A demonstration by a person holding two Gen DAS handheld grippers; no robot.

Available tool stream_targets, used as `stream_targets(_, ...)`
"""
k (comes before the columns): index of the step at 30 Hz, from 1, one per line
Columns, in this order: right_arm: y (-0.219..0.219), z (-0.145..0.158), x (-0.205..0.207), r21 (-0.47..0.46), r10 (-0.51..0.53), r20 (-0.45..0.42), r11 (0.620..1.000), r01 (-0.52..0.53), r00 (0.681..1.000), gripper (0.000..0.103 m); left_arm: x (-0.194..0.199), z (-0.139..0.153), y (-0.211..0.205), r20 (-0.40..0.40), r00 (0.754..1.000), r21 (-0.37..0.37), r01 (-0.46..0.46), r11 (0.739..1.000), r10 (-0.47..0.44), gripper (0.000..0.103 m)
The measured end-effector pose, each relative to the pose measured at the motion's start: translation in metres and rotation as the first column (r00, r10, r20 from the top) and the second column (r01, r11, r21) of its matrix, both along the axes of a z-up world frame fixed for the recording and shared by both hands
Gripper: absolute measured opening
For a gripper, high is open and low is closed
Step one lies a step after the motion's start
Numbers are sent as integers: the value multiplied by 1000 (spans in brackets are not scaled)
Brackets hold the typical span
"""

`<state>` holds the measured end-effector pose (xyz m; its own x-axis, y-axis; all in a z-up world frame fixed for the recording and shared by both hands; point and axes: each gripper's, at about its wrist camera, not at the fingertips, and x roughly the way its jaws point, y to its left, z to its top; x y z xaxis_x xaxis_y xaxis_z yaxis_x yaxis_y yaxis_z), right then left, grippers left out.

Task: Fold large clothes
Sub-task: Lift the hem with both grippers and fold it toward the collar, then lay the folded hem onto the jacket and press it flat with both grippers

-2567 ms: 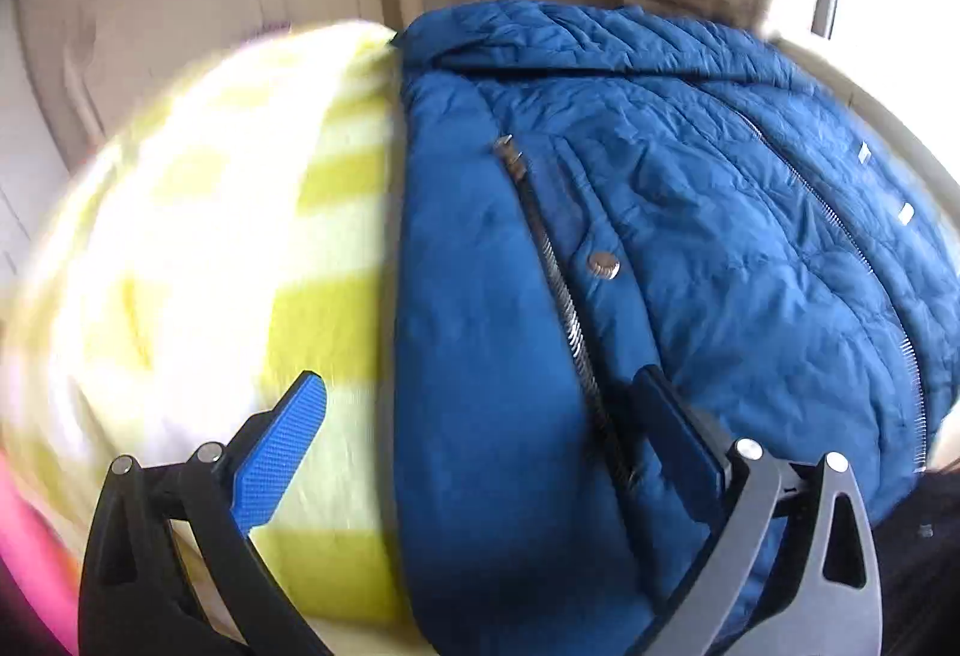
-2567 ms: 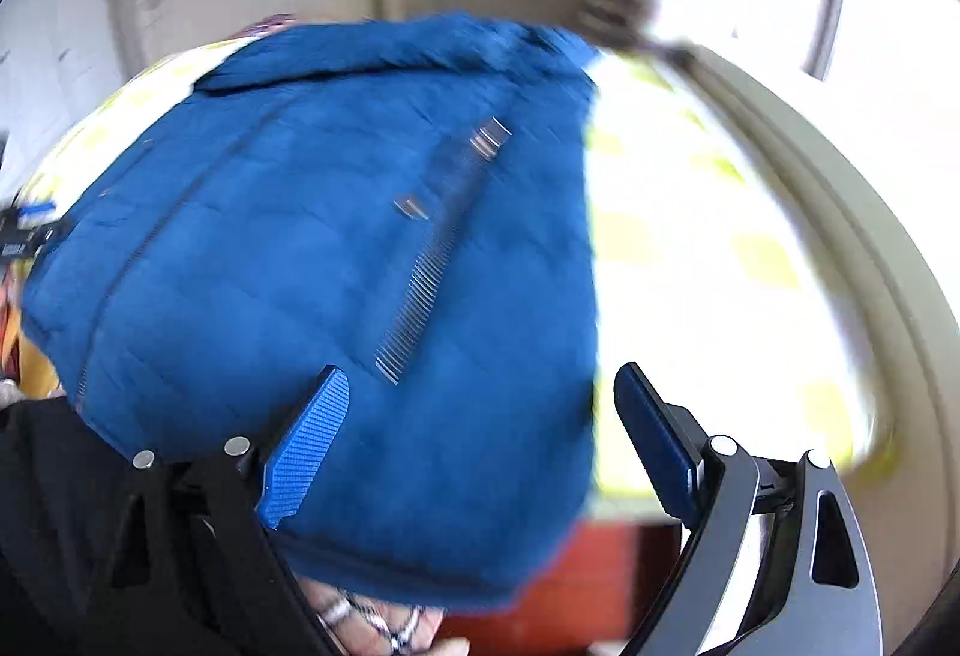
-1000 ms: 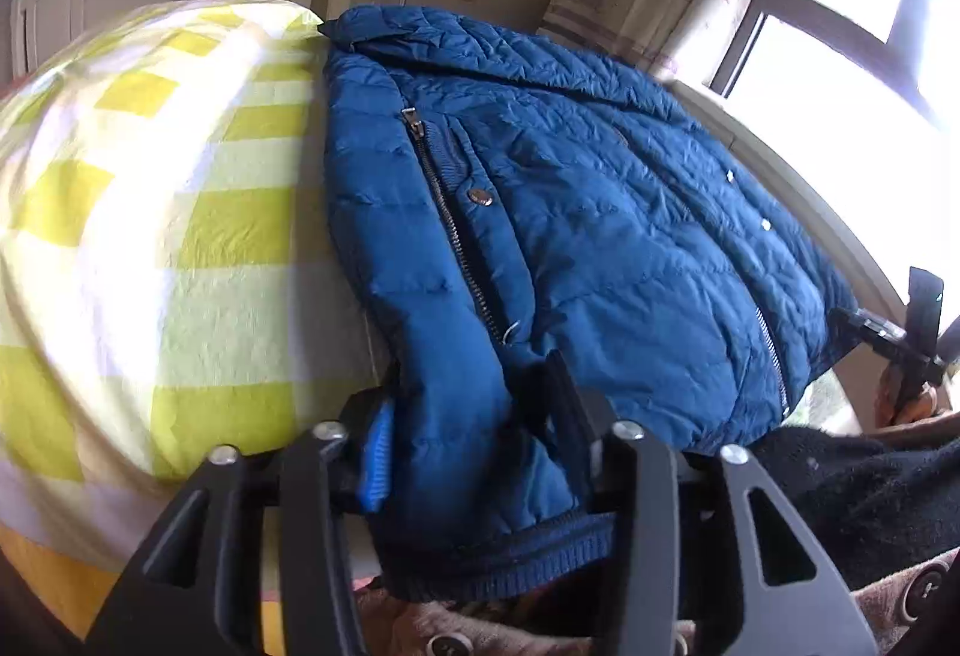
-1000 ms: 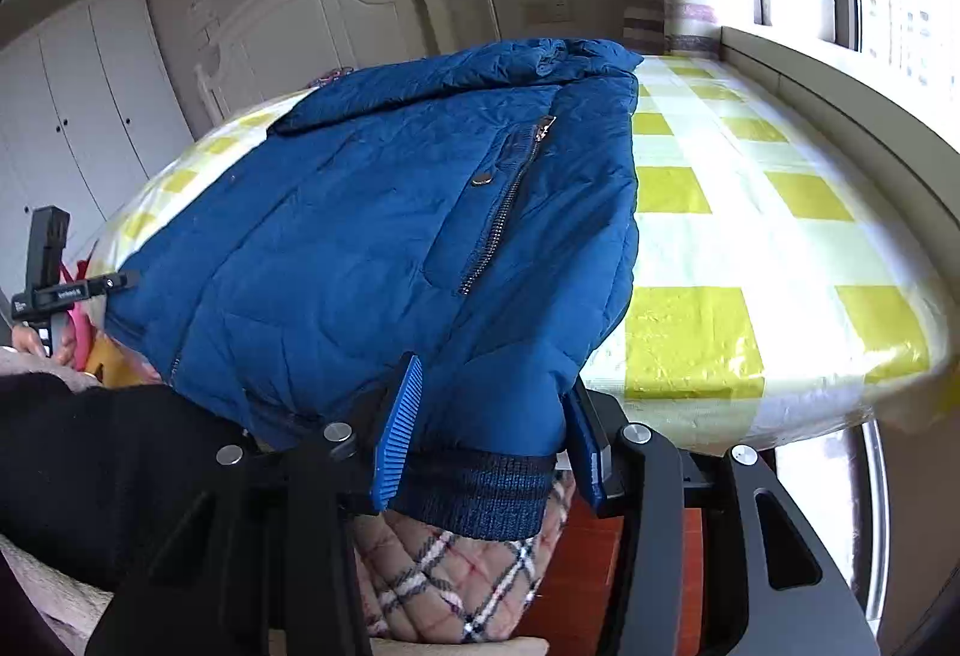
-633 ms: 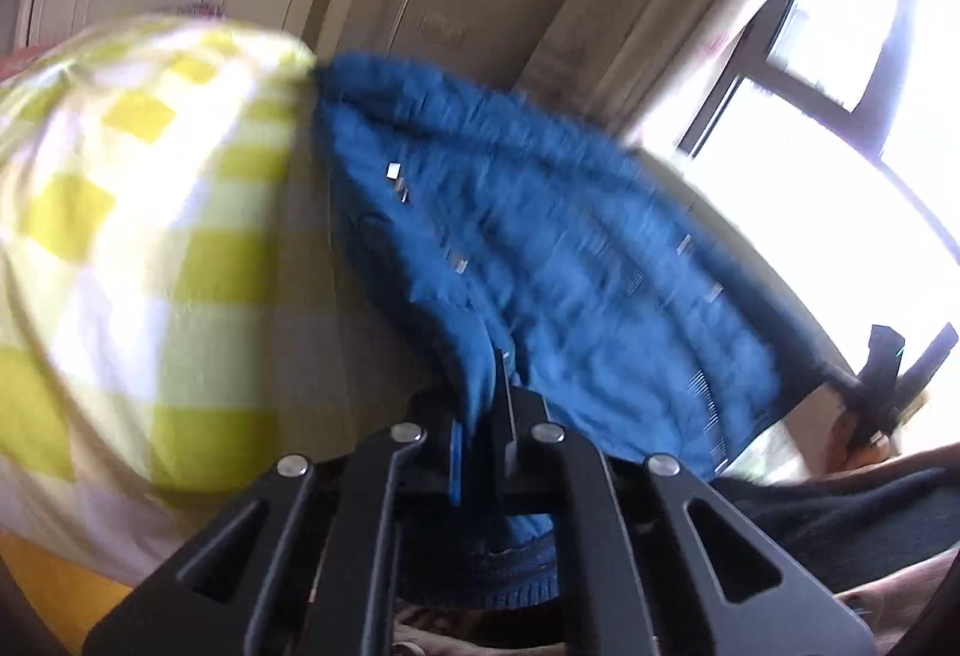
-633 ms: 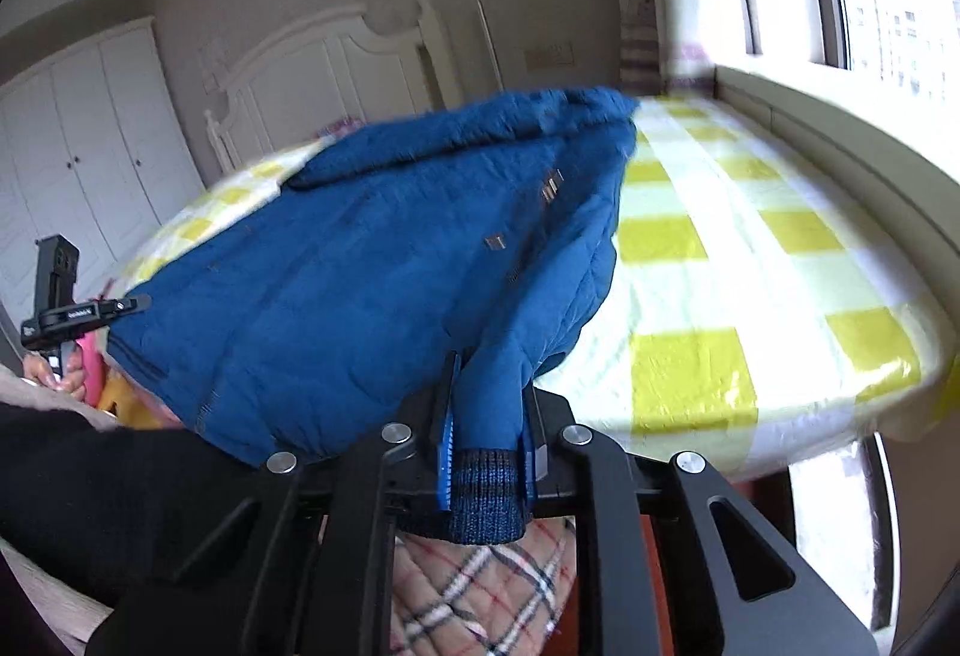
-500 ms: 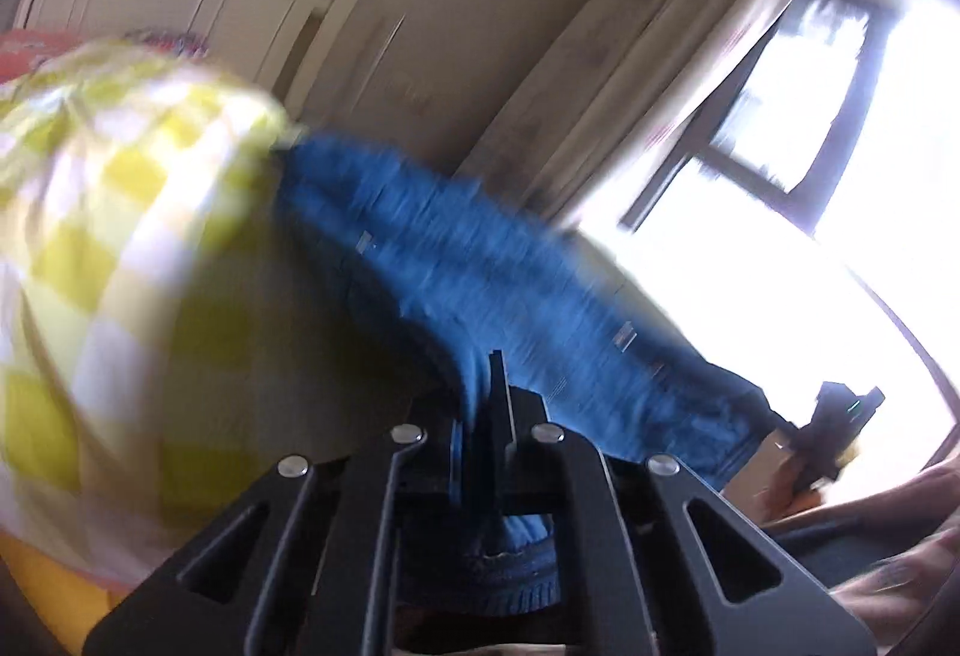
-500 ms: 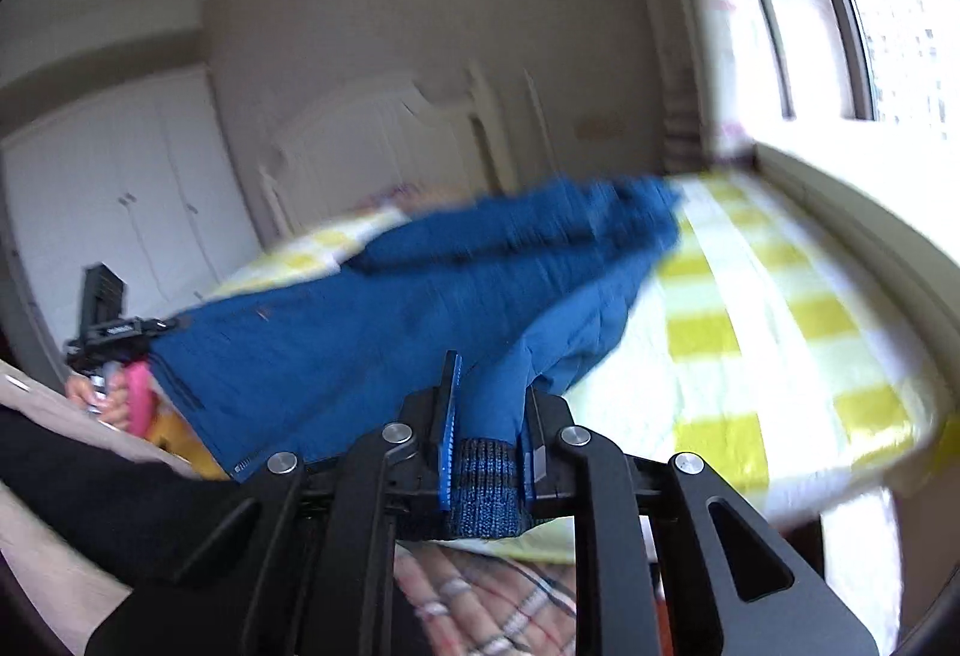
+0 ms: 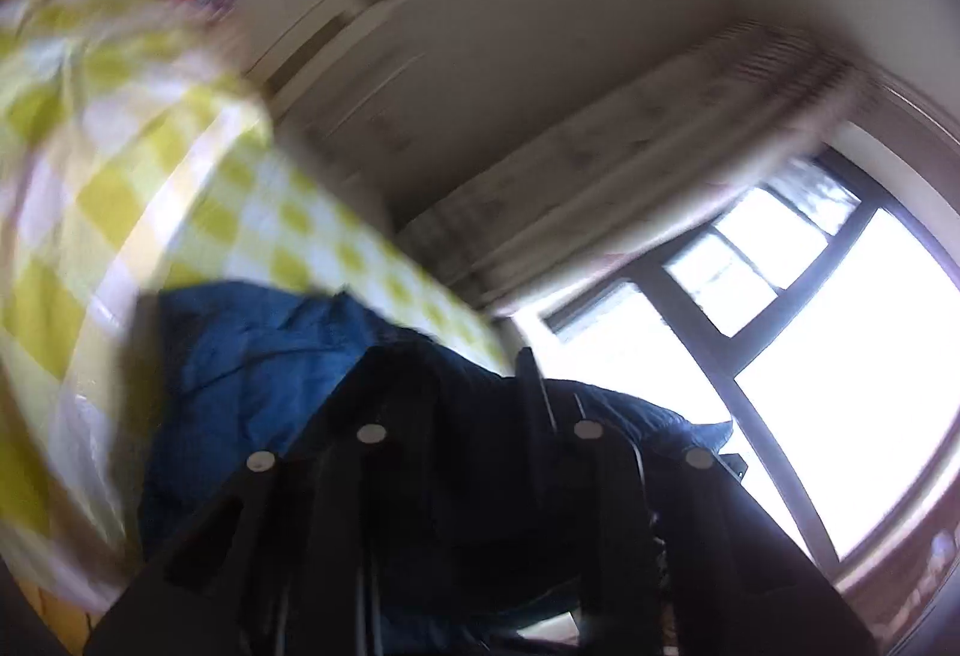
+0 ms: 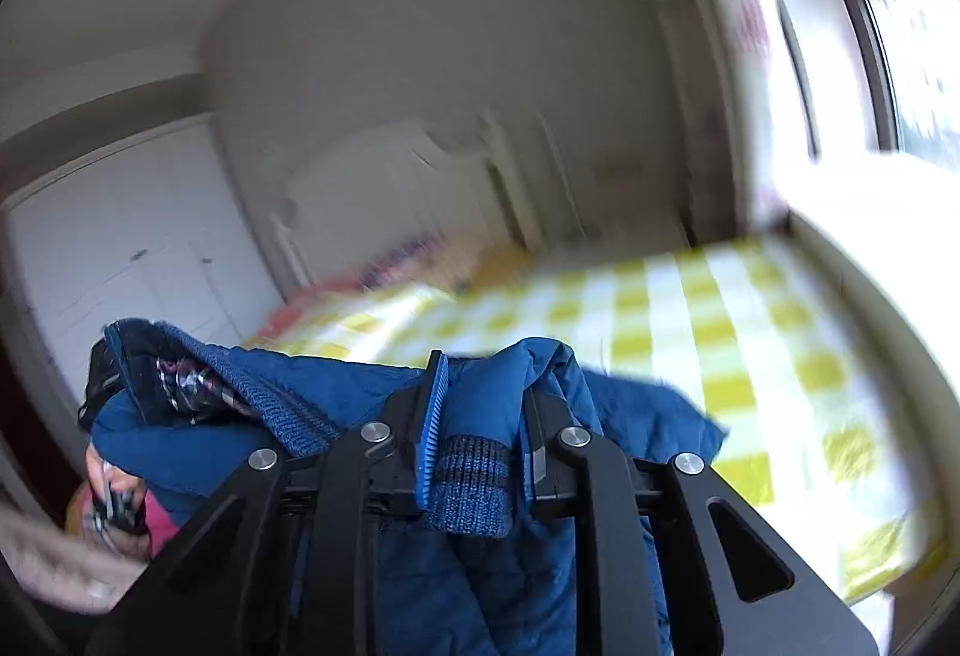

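Yellow-checked bedding (image 10: 708, 320) covers the bed, blurred in both views, with a white headboard (image 10: 390, 182) and wardrobe (image 10: 126, 266) behind it and a bright window (image 9: 840, 356) to one side. My right tool (image 10: 483, 434) is pressed together on the jacket's (image 10: 510, 584) knitted cuff (image 10: 471, 482), the blue pads pinching it, and the rest of the blue jacket hangs bunched below and around the tool, clear of the bedding. My left tool (image 9: 480, 416) is dark against the window glare; its jaws are opening, with jacket fabric between them, though I cannot make out whether the pads press on it. The jacket's far part (image 9: 252, 356) shows blue beside the bedding. At the right view's left edge a plaid lining (image 10: 186, 386) and a hand are barely readable.
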<state>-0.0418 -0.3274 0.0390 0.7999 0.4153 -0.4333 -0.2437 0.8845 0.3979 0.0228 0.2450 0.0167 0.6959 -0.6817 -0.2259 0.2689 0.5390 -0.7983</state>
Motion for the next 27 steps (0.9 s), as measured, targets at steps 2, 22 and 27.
stream_targets(2, -11, -43, 61, 42, -43, -154, 998, 50, 987, 24, 48, -29, 4, -107, 993, 28, -53, 998, 56, 49)
stream_targets(22, -14, -100, 150, -258, -42, -254, 966, -26, 966, 84, 178, -64, -61, -184, 983, 530, 106, 841, -8, 100)
stream_targets(27, 2, -104, 149, -285, 8, -217, 956, -71, 976, 30, 183, -77, -84, -205, 978, 622, 155, 767, -32, 16)
